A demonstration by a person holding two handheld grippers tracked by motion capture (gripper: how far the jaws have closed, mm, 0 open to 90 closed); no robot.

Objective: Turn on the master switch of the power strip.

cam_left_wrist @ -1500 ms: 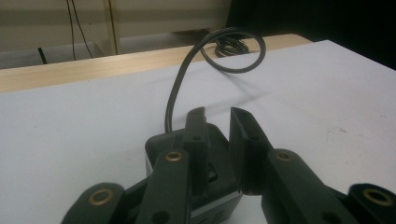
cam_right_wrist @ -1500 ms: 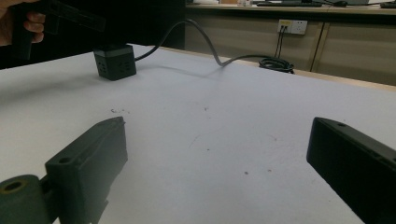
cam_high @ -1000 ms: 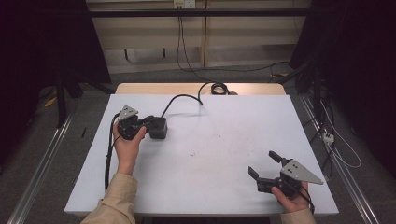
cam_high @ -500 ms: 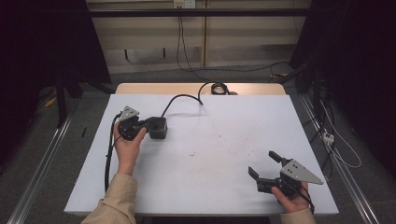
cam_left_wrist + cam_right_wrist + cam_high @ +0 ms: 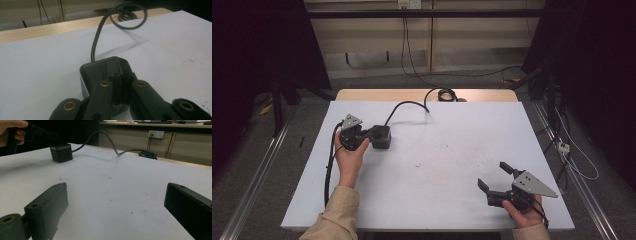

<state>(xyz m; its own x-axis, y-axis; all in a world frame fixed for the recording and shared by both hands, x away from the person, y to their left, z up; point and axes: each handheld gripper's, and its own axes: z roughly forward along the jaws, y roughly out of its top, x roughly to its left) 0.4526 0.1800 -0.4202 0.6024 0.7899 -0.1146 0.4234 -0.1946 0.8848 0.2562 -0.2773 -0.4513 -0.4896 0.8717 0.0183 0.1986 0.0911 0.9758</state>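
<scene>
A black cube-shaped power socket (image 5: 383,138) with a thick black cable (image 5: 404,105) sits at the left of the white table (image 5: 452,150). My left gripper (image 5: 371,133) lies over the top of the cube (image 5: 93,71). Its jaws have just been closing and now stand pressed together (image 5: 120,75) with nothing between them. I cannot tell whether they touch the cube. My right gripper (image 5: 493,174) rests near the table's front right, open, with bare table between its jaws (image 5: 117,191). The right gripper view shows the cube (image 5: 61,152) far off under the left gripper (image 5: 46,135).
The cable arcs up and back to a coil (image 5: 444,94) on the wooden strip at the table's far edge. Wall sockets (image 5: 155,134) and loose cables lie on the floor beyond. Small dark specks (image 5: 417,165) mark the table's middle.
In the high view, both hands and the cube sit where they were a second ago. No movement of the jaws is visible at this size.
</scene>
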